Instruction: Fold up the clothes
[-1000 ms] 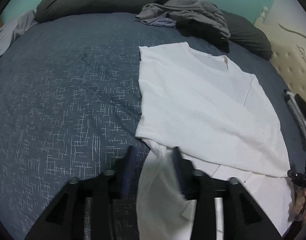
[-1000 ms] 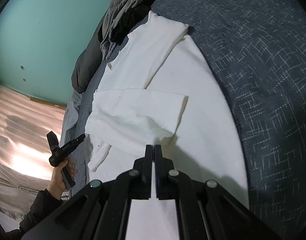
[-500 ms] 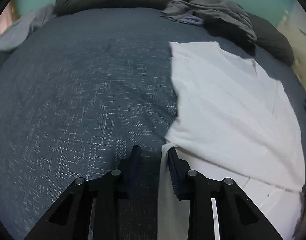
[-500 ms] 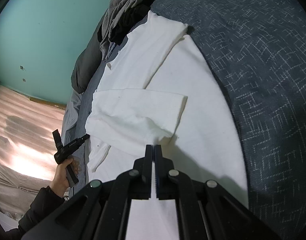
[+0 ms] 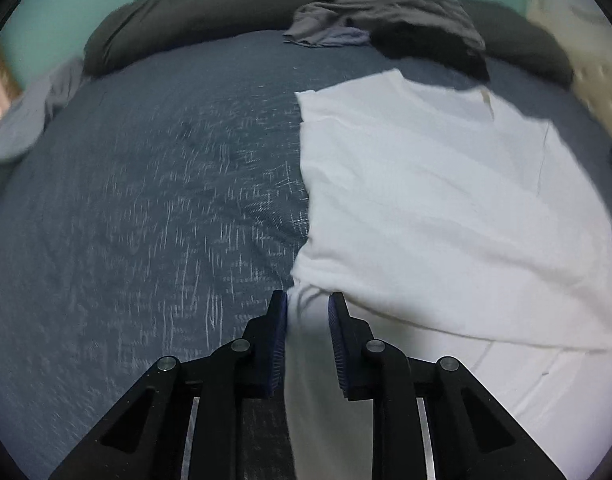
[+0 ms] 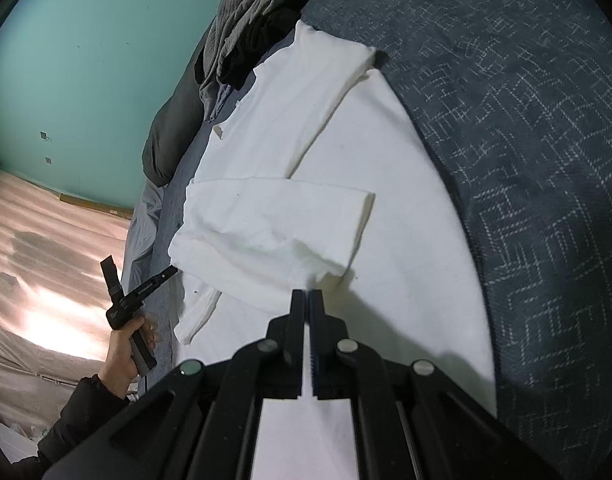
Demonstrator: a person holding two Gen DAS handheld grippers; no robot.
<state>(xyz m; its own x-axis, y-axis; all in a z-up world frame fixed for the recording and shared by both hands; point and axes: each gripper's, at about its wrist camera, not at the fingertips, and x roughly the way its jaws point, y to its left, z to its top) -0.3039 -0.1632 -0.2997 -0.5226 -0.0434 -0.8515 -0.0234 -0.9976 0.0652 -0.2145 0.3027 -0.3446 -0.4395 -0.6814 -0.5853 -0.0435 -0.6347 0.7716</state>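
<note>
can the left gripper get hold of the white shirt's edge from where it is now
Probably yes. The left gripper already has a bunched strip of the white t-shirt between its closing jaws, at the shirt's edge by the blue bedspread. Nothing blocks it; a firm pinch isn't clear yet.

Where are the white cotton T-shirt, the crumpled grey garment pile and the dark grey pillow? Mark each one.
white cotton T-shirt point(image 5: 425, 200), left wrist view, on its flat body
crumpled grey garment pile point(image 5: 385, 12), left wrist view, on the top grey fold
dark grey pillow point(image 5: 194, 20), left wrist view, on its middle
</note>
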